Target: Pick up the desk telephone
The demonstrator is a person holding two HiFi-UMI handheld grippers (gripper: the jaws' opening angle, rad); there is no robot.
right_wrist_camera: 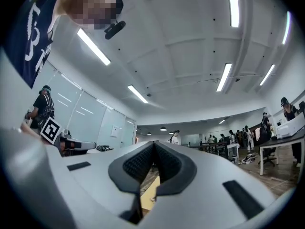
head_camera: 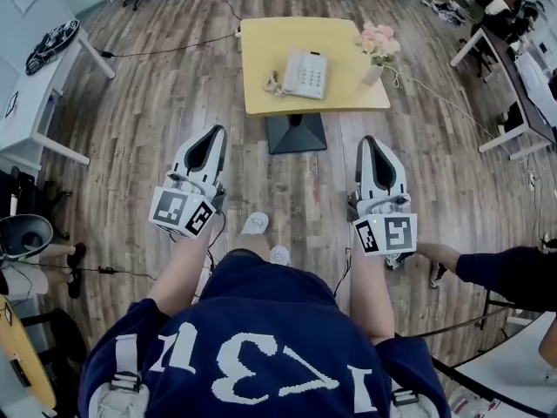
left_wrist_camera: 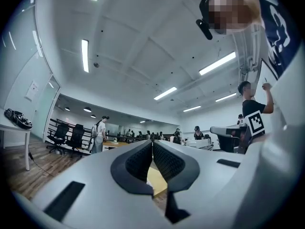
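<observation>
Wood floor (head_camera: 157,111) runs through an open office, and 1 small yellow table (head_camera: 261,46) on a dark pedestal stands at the far middle of the head view. On it the telephone (head_camera: 305,73) lies near the centre, slightly towards the right, its cord curled at its left side. Pink flowers (head_camera: 378,43) stand at the table's right edge, apart from the telephone. A white desk (head_camera: 39,103) sits off at the far left. The person stands well back from the table with bare floor between and holds both tools out in front. The left gripper (head_camera: 211,133) and the right gripper (head_camera: 371,142) sit side by side, well apart from each other, and both tips aim towards the table. Each gripper view shows its 2 ribbed pads pressed together at the tip with nothing between them, only a sliver of yellow tabletop showing beyond, so both are closed and empty. As I judge it, the task has not really begun: nothing is done but facing the telephone, which rests untouched on the table. Left to do are the walk up to the table, parting the jaws, closing them on the telephone, and the lift.
</observation>
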